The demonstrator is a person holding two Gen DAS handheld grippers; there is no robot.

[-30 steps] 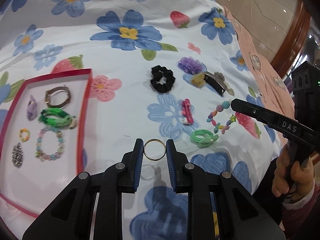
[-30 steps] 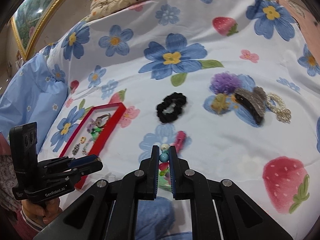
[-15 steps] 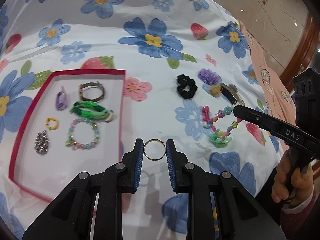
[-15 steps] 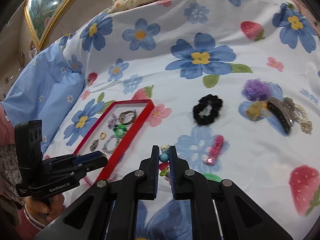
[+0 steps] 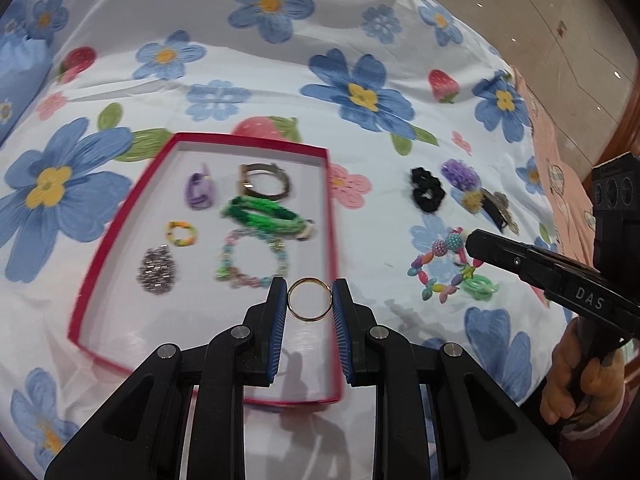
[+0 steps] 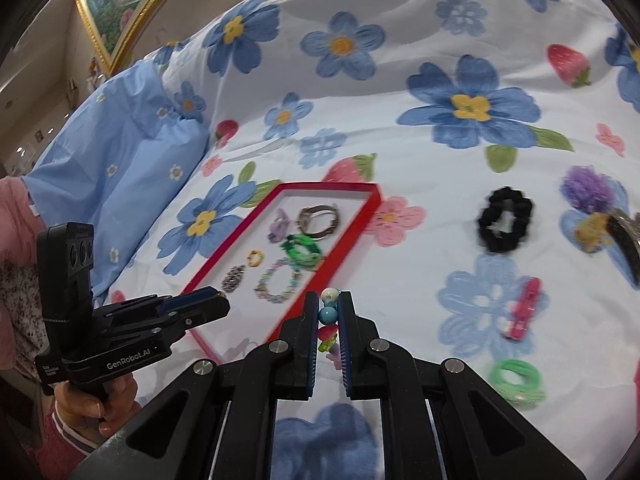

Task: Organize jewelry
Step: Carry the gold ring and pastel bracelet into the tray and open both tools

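My left gripper [image 5: 310,298] is shut on a thin gold ring [image 5: 310,299], held above the near right part of the red-rimmed tray [image 5: 120,220]. The tray [image 6: 352,228] holds several pieces: a green band [image 5: 264,216], a pastel bead bracelet [image 5: 252,260], a silver cluster [image 5: 158,270]. My right gripper [image 6: 329,312] is shut on a colourful bead bracelet [image 6: 329,314], which hangs from its tips [image 5: 440,264] just right of the tray. In the left wrist view the right gripper [image 5: 472,242] reaches in from the right.
On the flowered bedsheet to the right lie a black scrunchie [image 6: 506,224], a purple scrunchie [image 6: 586,188], a dark hair clip [image 6: 628,248], a pink clip [image 6: 522,308] and a green coil band [image 6: 518,380]. A blue pillow [image 6: 112,184] lies at the left.
Both grippers moved left toward the tray, each keeping its piece. The ring now hangs over the tray's inside, and the bead bracelet has come close to the tray's right rim.
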